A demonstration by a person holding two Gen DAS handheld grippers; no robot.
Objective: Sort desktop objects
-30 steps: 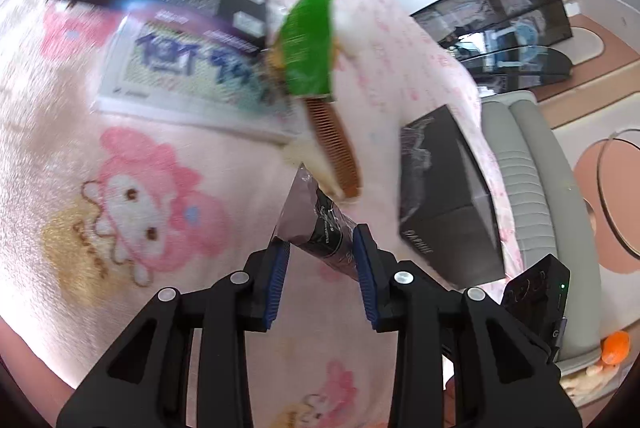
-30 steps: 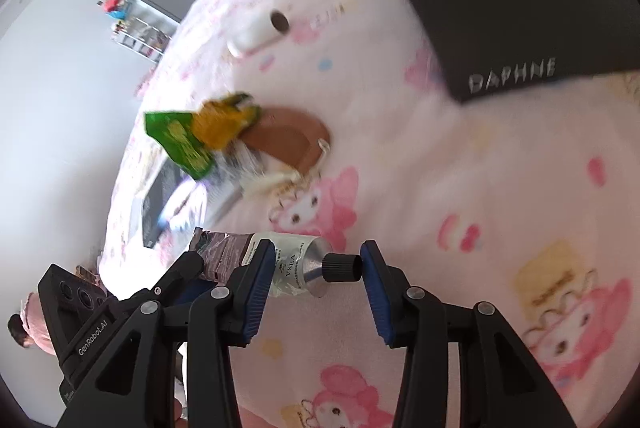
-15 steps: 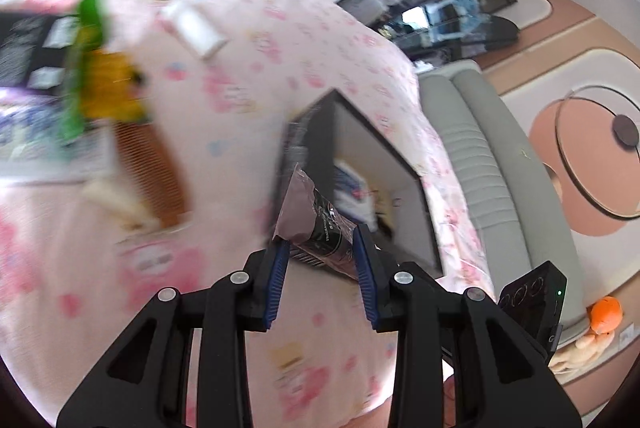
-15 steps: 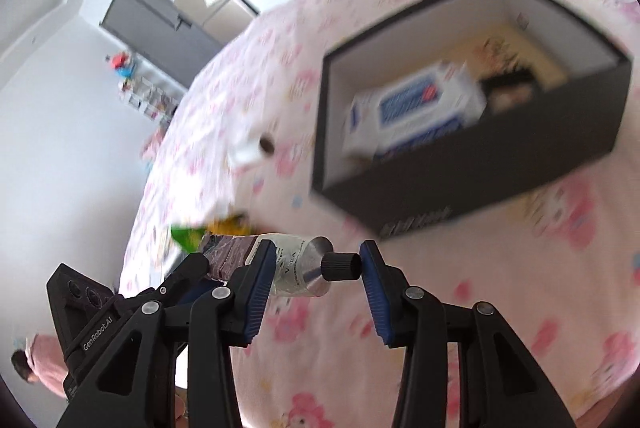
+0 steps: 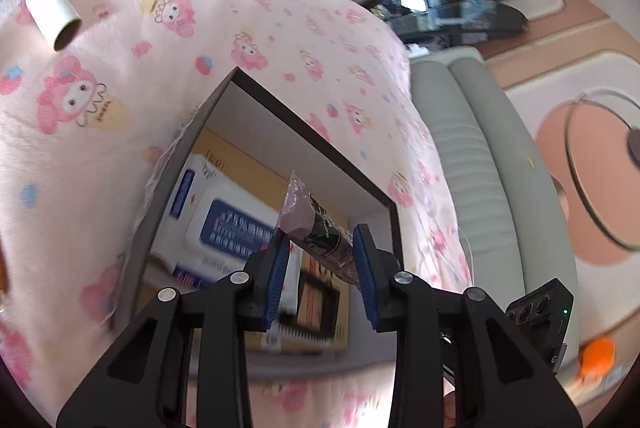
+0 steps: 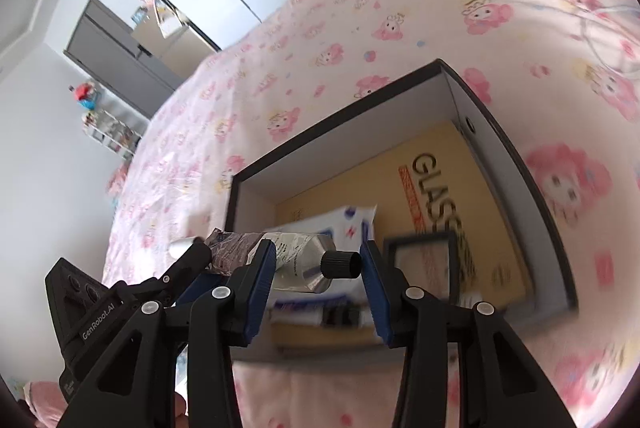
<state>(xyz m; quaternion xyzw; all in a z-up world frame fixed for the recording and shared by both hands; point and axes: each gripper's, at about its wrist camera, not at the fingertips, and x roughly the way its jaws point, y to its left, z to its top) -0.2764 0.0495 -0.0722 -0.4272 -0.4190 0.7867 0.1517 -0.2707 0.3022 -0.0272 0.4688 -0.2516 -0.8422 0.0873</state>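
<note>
Black box [image 6: 500, 132] holds wipes pack [image 5: 224, 224], yellow carton [image 6: 472, 196]. Both grippers' jaws clamp tube [image 6: 296, 254] above it.

**Black grippers with blue pads**

The left gripper [image 5: 320, 268] is black plastic with two fingers. Each finger has a blue ribbed pad [image 5: 277, 278] and round silver screws [image 5: 237, 277]. The right gripper [image 6: 318, 270] looks the same. The left gripper's black camera box reads "GenRobot.AI" [image 6: 98, 322] in white letters.
</note>
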